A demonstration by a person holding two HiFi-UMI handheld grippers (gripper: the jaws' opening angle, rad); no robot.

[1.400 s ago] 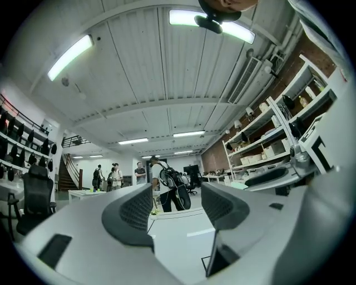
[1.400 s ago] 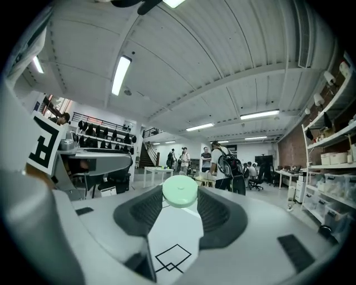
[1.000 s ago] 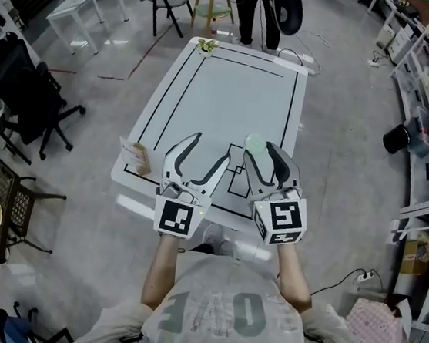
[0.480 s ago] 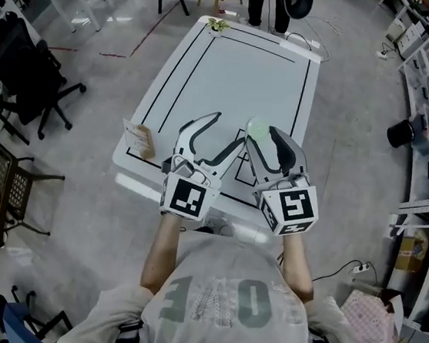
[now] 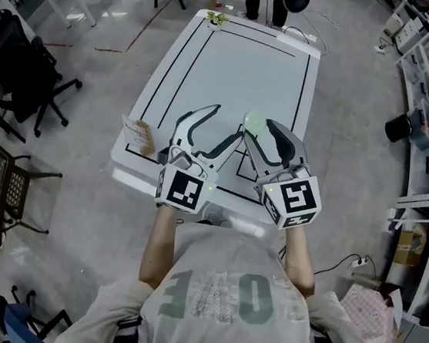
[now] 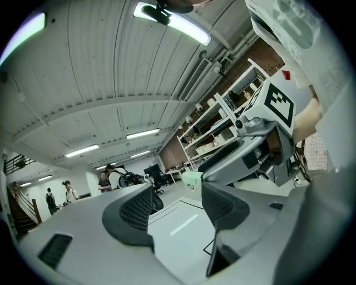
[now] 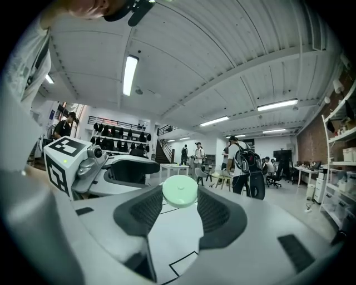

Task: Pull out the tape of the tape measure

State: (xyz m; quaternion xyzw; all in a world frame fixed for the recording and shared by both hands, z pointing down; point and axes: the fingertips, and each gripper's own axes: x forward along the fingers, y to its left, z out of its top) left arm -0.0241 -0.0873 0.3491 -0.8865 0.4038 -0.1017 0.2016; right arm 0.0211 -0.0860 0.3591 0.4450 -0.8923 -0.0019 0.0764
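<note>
Tape measure [image 7: 179, 191] sitting pinched between right gripper [image 5: 261, 127] jaw tips. Left gripper [image 6: 177, 192] hovering just beside it, jaws apart and empty. Both pointing level over table [image 5: 235, 68].

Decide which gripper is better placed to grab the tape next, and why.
Left: the right gripper clamps the green tape measure; the left gripper is open, empty, close beside it.

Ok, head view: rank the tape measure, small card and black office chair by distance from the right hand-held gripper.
1. Tape measure, between the right hand-held gripper's jaws.
2. Small card, table's left edge.
3. Black office chair, floor far left.
</note>
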